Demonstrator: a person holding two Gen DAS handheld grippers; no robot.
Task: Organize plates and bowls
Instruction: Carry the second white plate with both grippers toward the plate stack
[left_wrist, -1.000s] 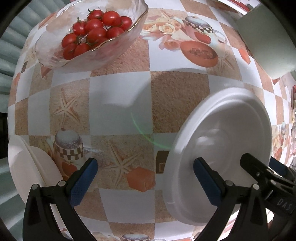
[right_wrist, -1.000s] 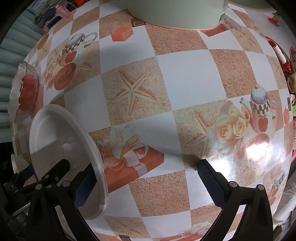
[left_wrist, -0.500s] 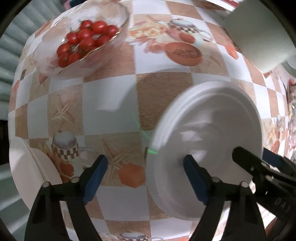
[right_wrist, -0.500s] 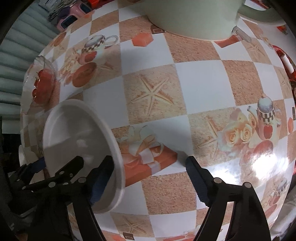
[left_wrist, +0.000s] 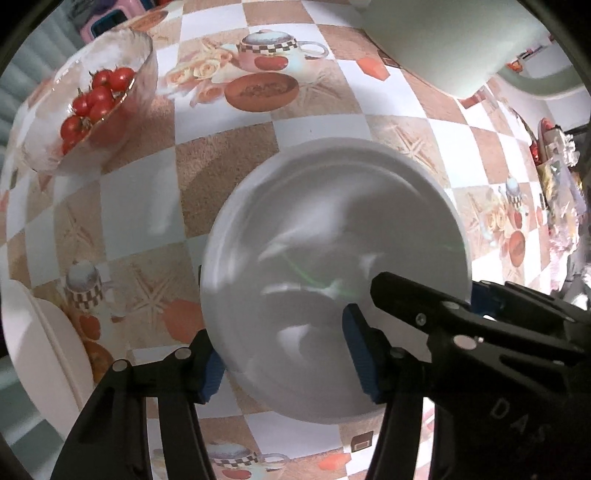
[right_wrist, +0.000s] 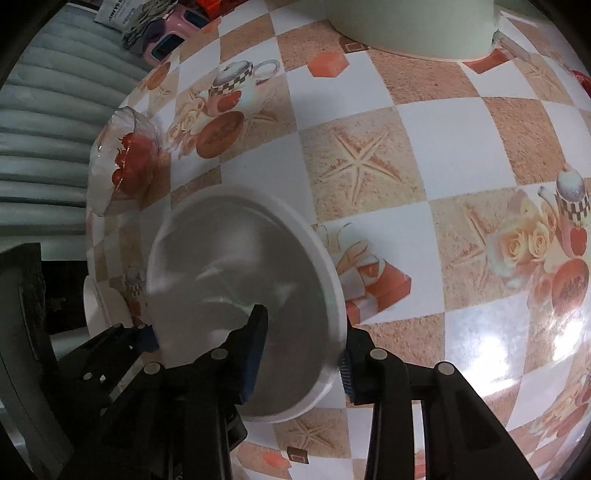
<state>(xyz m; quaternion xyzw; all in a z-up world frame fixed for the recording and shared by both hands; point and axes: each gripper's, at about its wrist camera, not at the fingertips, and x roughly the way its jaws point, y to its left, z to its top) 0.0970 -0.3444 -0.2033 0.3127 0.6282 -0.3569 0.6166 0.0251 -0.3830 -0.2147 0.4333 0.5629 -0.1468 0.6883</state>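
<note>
At the centre of both wrist views we hold a white plate (left_wrist: 332, 280) raised over the bench (left_wrist: 229, 177). Our left gripper (left_wrist: 286, 360) has its jaws just closed on the lower rim, and our right gripper (right_wrist: 301, 350) has just closed on the rim's lower right. Both grip the near edge, so the plate extends away from us. A second white plate (left_wrist: 33, 354) lies lower left, a glass bowl of cherry tomatoes (left_wrist: 92, 110) upper left.

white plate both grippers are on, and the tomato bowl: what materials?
White plate: probably glazed ceramic or melamine; opaque, glossy, with soft reflections across its face. Tomato bowl: clear glass or hard plastic; the cherry tomatoes show through its rippled wall.
</note>
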